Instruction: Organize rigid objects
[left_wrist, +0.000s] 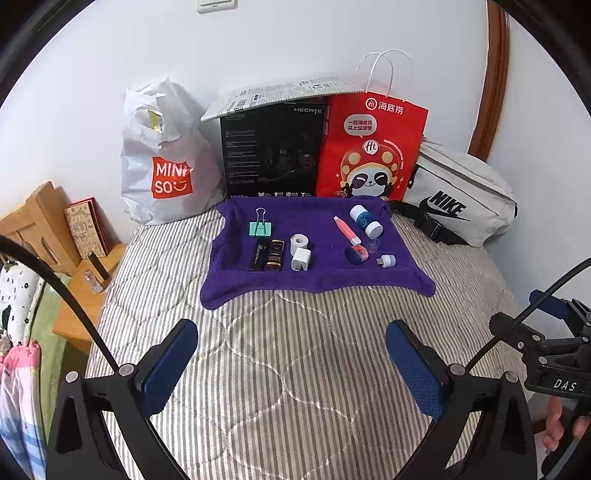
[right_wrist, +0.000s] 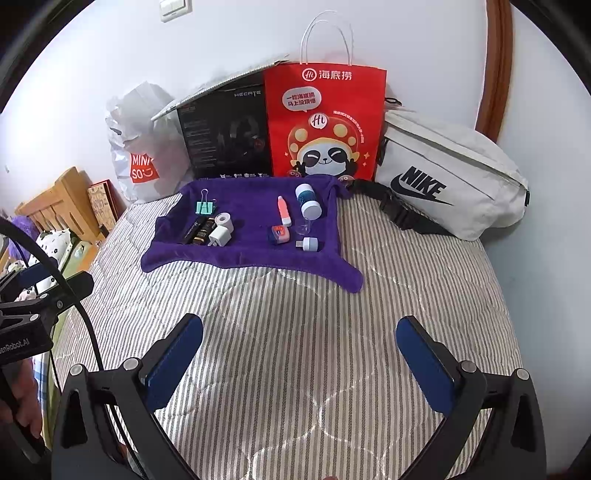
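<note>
Striped bedding (left_wrist: 295, 350) carries your purple towel (left_wrist: 317, 273) with binder clip (left_wrist: 260, 226) and white charger (left_wrist: 301, 259); left gripper (left_wrist: 291, 365) gapes wide, holding nothing. Right view: right gripper (right_wrist: 299, 363) likewise wide over bedding, well short of the towel.

Ten small items (perhaps) on one towel (left_wrist: 317, 273), three bags, one box (left_wrist: 271, 147)

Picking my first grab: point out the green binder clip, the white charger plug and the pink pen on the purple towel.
green binder clip (left_wrist: 260, 229): left wrist view, on its green body.
white charger plug (left_wrist: 301, 259): left wrist view, on its front face.
pink pen (right_wrist: 283, 210): right wrist view, mid-barrel.
</note>
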